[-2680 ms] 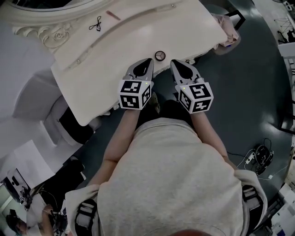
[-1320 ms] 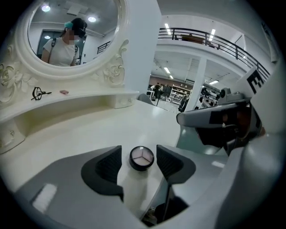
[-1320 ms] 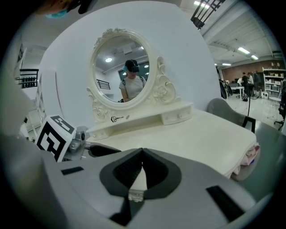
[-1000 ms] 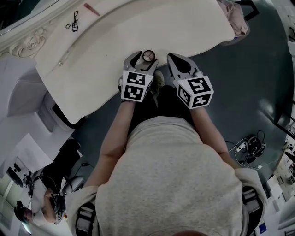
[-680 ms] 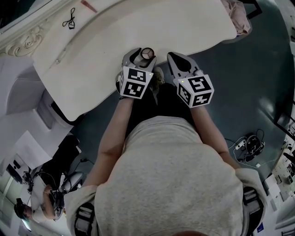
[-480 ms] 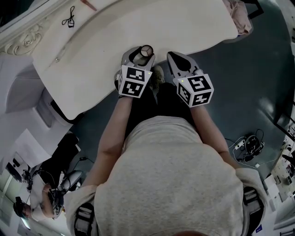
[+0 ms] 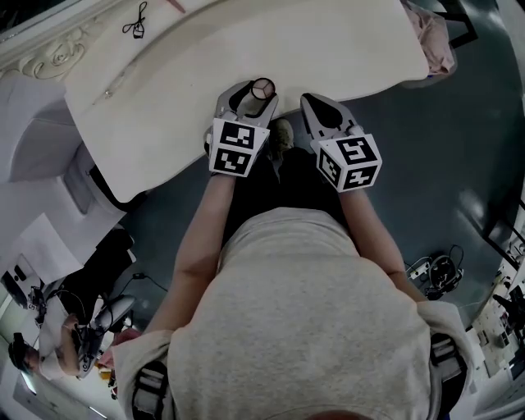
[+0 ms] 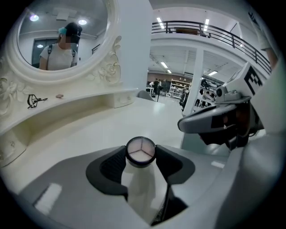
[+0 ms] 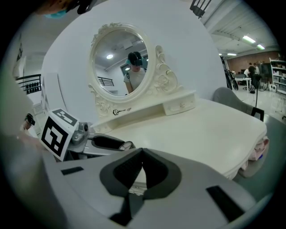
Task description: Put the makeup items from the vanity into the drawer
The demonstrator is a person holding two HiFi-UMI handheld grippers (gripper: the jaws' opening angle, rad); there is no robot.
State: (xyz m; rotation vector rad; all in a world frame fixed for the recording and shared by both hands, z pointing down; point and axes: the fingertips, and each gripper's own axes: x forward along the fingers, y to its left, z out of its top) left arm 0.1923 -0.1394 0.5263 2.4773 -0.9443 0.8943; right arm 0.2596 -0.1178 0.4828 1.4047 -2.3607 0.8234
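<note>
A small round compact (image 7: 262, 88) with a pale three-part lid sits at the front edge of the white vanity top (image 7: 246, 41). My left gripper (image 7: 254, 90) has it between its pads. In the left gripper view both dark pads touch the sides of the compact (image 8: 140, 151), and the jaws of the left gripper (image 8: 140, 156) have just been closing on it. My right gripper (image 7: 316, 100) hangs just right of it, off the vanity's edge, tips together with nothing in them. The same shows in the right gripper view (image 9: 142, 151). No drawer front is in view.
A black hair clip (image 7: 135, 20) and a pink stick (image 8: 59, 95) lie on the raised back shelf under the oval mirror (image 9: 120, 67). A small shelf drawer (image 9: 181, 105) is shut. Pink cloth (image 7: 431, 37) hangs at the vanity's right end.
The left gripper has come onto the compact, which earlier lay loose between the two grippers, and its jaws have narrowed onto it. The right gripper has stayed in place.
</note>
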